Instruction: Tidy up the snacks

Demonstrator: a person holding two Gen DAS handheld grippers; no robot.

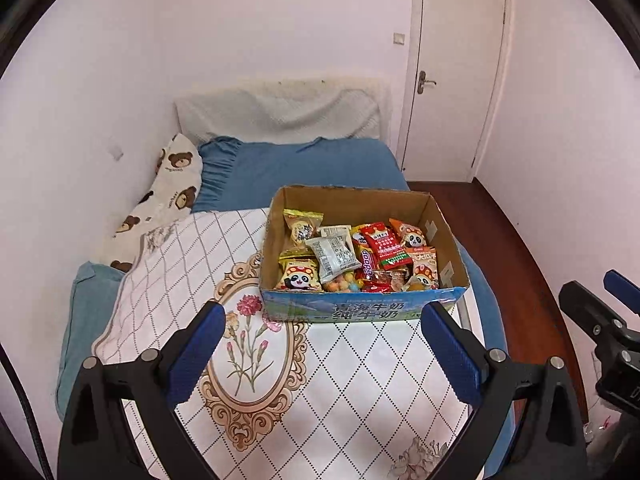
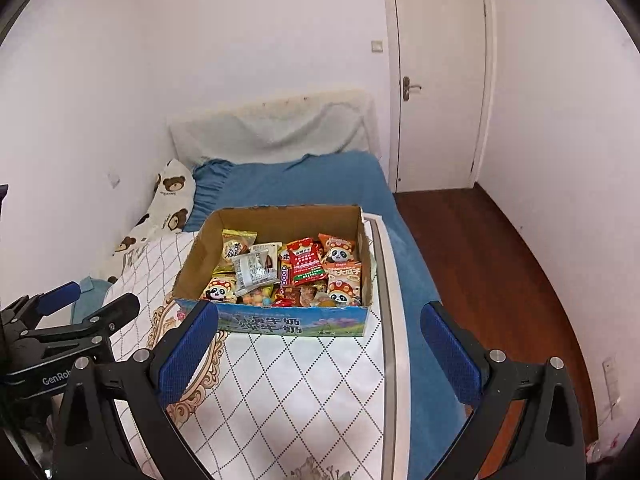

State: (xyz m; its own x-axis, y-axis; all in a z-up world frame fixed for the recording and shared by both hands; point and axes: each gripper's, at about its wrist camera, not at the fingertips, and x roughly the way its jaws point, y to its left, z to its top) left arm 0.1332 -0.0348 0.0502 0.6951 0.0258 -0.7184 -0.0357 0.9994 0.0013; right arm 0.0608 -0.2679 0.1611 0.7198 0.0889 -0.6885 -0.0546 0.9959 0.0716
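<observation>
- A cardboard box (image 1: pixel 362 308) with blue printed sides sits open-topped on a white board (image 1: pixel 352 380) with a diamond pattern, which lies on the bed (image 1: pixel 304 164); the box stands at the board's far right corner, close to the bed's right edge.
- The box holds a loose heap of snack packets:
  - a red packet (image 1: pixel 386 244) lies near the middle right, tilted on top of others;
  - a clear-and-white packet (image 1: pixel 334 254) lies across the centre;
  - a yellow packet with a panda (image 1: pixel 300 276) rests in the near left corner;
  - an orange panda packet (image 1: pixel 408 234) leans toward the far right wall;
  - a gold packet (image 1: pixel 302 226) lies at the far left;
  - small coloured balls in a clear bag (image 1: pixel 344 282) show against the near wall.
- The far part of the box floor is bare cardboard.
- The left gripper (image 1: pixel 322 336) hovers over the board's near part, short of the box, its blue-padded fingers (image 1: pixel 196 356) spread wide and holding nothing.
- The right gripper (image 2: pixel 320 340) hangs over the board's right edge, fingers (image 2: pixel 452 352) likewise spread wide and empty.
- A bear-print pillow (image 1: pixel 176 184) lies along the bed's left edge.
</observation>
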